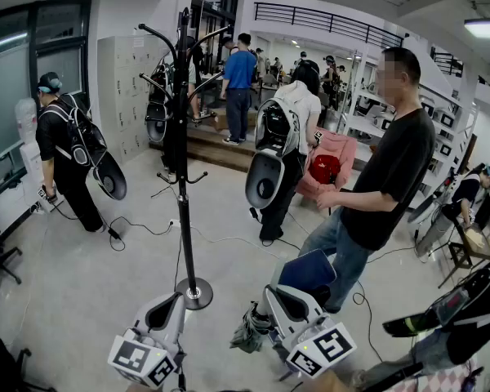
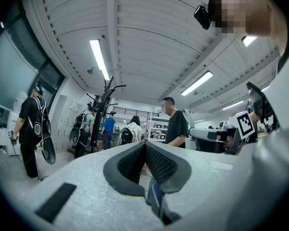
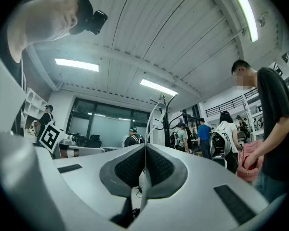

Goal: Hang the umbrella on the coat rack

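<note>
Black rack [image 1: 184, 178] stands just ahead, people [image 1: 376, 186] crowding behind. Right gripper [image 1: 271, 299] pinches the umbrella's white strap [image 3: 154, 113]; umbrella [image 1: 249, 331] dangles beside it, off the rack. Left gripper [image 1: 174, 302] is closed, empty.

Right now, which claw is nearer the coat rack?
Left. The left claw is beside the coat rack's base; the right claw, gripping the umbrella, is farther to its right.

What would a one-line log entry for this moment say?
right hand-held gripper: shut on umbrella by its strap | left hand-held gripper: jaws together | coat rack: ahead, umbrella not yet hung
</note>
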A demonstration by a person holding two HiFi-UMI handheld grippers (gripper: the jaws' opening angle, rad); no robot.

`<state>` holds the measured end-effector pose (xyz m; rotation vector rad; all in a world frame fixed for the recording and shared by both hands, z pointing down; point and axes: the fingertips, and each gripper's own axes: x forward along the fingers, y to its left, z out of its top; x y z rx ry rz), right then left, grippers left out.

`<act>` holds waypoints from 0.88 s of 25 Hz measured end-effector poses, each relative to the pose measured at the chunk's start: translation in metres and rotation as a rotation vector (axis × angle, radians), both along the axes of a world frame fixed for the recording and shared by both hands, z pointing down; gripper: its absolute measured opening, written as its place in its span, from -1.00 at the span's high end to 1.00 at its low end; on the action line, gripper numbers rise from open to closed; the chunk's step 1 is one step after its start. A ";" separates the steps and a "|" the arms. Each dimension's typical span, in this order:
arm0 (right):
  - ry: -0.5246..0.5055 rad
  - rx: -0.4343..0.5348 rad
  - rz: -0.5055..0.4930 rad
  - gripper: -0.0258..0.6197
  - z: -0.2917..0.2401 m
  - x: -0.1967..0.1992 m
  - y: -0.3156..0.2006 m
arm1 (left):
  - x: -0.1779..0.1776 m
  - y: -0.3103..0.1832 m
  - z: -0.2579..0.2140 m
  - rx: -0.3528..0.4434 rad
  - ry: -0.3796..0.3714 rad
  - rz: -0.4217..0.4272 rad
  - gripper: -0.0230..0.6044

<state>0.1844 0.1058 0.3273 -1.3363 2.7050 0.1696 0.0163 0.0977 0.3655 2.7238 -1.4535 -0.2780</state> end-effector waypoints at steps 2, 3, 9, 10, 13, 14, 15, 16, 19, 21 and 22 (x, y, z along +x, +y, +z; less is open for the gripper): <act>0.002 0.003 0.001 0.89 -0.002 -0.001 0.002 | -0.001 0.003 -0.002 0.001 -0.003 -0.001 0.90; 0.002 0.004 0.002 0.89 -0.003 -0.001 0.003 | -0.001 0.004 -0.003 0.001 -0.003 0.000 0.90; 0.010 0.009 0.004 0.89 -0.004 -0.002 0.010 | -0.002 0.013 -0.004 0.006 0.002 -0.002 0.90; 0.011 0.011 0.005 0.89 -0.005 -0.003 0.010 | -0.003 0.013 -0.004 0.005 0.001 -0.001 0.90; 0.011 0.018 0.009 0.89 -0.009 -0.008 0.010 | -0.007 0.012 -0.006 0.007 -0.002 0.006 0.90; 0.007 0.018 0.009 0.89 -0.011 -0.009 0.010 | -0.008 0.012 -0.007 0.007 -0.002 0.007 0.90; 0.003 0.017 0.007 0.89 -0.011 -0.010 0.011 | -0.008 0.013 -0.008 0.007 -0.001 0.007 0.90; -0.002 0.016 0.004 0.89 -0.011 -0.010 0.012 | -0.008 0.014 -0.008 0.006 0.000 0.007 0.90; -0.011 0.015 -0.006 0.89 -0.010 -0.010 0.017 | -0.005 0.018 -0.006 0.003 0.000 0.013 0.90; -0.016 0.016 -0.007 0.89 -0.011 -0.014 0.018 | -0.008 0.019 -0.006 0.003 0.000 0.019 0.90; -0.018 0.016 -0.007 0.89 -0.011 -0.017 0.018 | -0.011 0.019 -0.005 0.004 0.000 0.022 0.90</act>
